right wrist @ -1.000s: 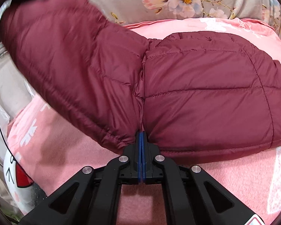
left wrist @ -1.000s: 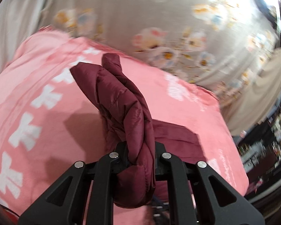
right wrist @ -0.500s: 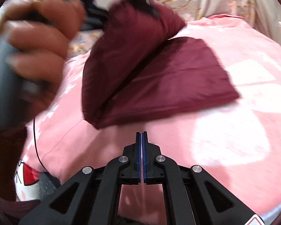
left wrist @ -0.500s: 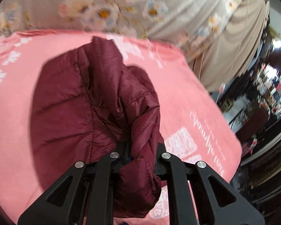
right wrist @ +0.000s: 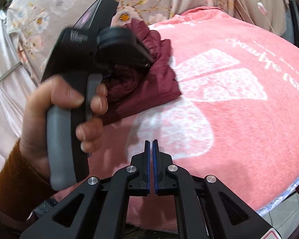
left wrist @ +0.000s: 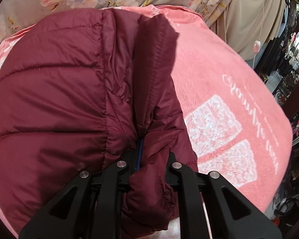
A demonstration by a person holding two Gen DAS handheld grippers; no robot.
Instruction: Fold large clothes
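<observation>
The left hand-held gripper (left wrist: pixel 149 159) is clamped on a bunched fold of the dark maroon quilted puffer jacket (left wrist: pixel 59 99), its jaws nearly together with the padded fabric squeezed between them and spilling out toward the camera. From the pinch the jacket spreads away over the pink fleece blanket with white printed shapes and lettering (left wrist: pixel 229 99), one folded-over part lying on top of the broad quilted body.

The right hand-held gripper (right wrist: pixel 151 167) holds nothing: its blue-lined jaws have just eased apart to a thin slit, empty, above bare blanket near the edge. From that camera, the person's left hand (right wrist: pixel 55 115), in a rust-brown sleeve (right wrist: pixel 12 179), grips the grey handle of the left tool over the jacket. Behind the blanket lies grey floral-printed fabric (right wrist: pixel 59 4).
</observation>
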